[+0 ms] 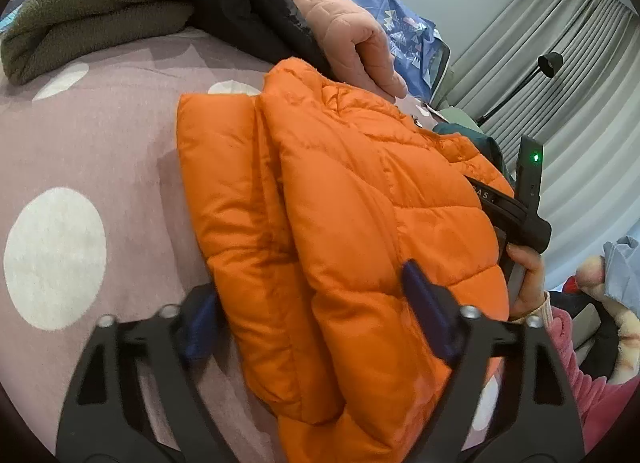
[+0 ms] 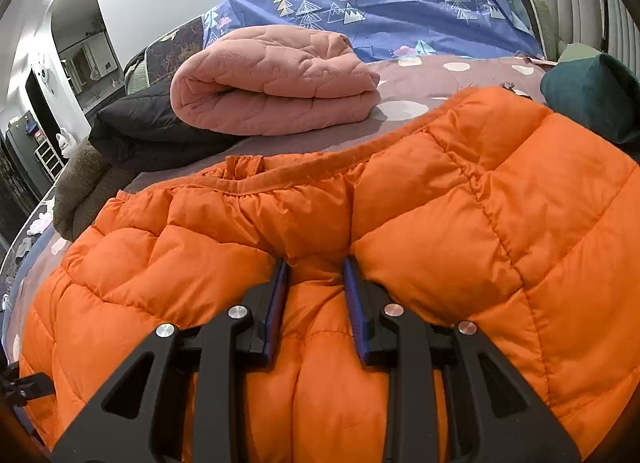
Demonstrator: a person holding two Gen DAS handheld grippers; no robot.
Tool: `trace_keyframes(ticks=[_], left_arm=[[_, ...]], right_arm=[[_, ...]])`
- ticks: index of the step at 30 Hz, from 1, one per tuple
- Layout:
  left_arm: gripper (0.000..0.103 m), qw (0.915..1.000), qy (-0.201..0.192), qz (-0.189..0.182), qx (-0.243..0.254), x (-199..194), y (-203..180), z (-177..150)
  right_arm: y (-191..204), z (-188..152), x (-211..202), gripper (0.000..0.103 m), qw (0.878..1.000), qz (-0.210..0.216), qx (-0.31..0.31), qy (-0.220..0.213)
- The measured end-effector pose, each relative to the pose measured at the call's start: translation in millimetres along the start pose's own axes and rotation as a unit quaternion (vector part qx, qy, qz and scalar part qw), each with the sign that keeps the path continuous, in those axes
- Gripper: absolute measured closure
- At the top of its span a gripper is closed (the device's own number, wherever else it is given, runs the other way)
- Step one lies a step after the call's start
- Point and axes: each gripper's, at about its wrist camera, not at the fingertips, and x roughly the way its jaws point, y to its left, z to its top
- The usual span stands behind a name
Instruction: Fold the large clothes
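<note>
Right gripper [image 2: 316, 283]: we are seeing its 2 black arms with blue pads pinching a narrow ridge of the orange puffer jacket [image 2: 460, 223], jaws nearly together with the fabric bunching up between them.
Left gripper [image 1: 316, 315]: we are seeing its jaws standing wide, straddling the folded edge of the jacket [image 1: 360, 203]; 1 pad is lying on the bedcover, the other is resting on top of the quilting. We cannot tell whether either is pressing.
Jacket: we are looking at glossy, quilted nylon in puffy stitched panels, lying on the bed with 1 side doubled over into a thick roll, directly under and ahead of both grippers.
Hand [image 1: 528, 283]: we are seeing fingers wrapping a black handle at the jacket's far edge in the left wrist view.
Bedcover [image 1: 120, 123]: we are seeing soft mauve cloth with white dots.
Other piles: a pink quilted garment [image 2: 272, 83] is lying folded beyond the jacket, beside a black padded one [image 2: 152, 131] and a fuzzy olive fleece [image 1: 92, 7].
</note>
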Motion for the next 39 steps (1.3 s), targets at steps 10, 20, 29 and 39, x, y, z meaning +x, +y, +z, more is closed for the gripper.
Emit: trace_keyframes(ticks=[10, 20, 29, 39], left_arm=[[0.071, 0.9988, -0.037, -0.01, 0.029, -21.7, -23.0, 1.3], [0.075, 0.9959, -0.061, 0.017, 0.064, -37.1, -49.7, 11.7], [0.078, 0.9895, -0.084, -0.021, 0.116, -45.2, -93.1, 27.6], [0.077, 0.9774, -0.071, -0.026, 0.198, -29.8, -173.0, 42.8]], right_arm=[[-1.7, 1.8, -0.8, 0.072, 1.0, 0.009, 0.007, -0.003], [21.6, -2.6, -66.9, 0.071, 0.994, 0.105, -0.004, -0.027], [26.3, -19.4, -10.5, 0.076, 0.991, 0.129, 0.008, 0.03], [15.1, -16.3, -13.7, 0.075, 0.988, 0.151, 0.023, 0.03]])
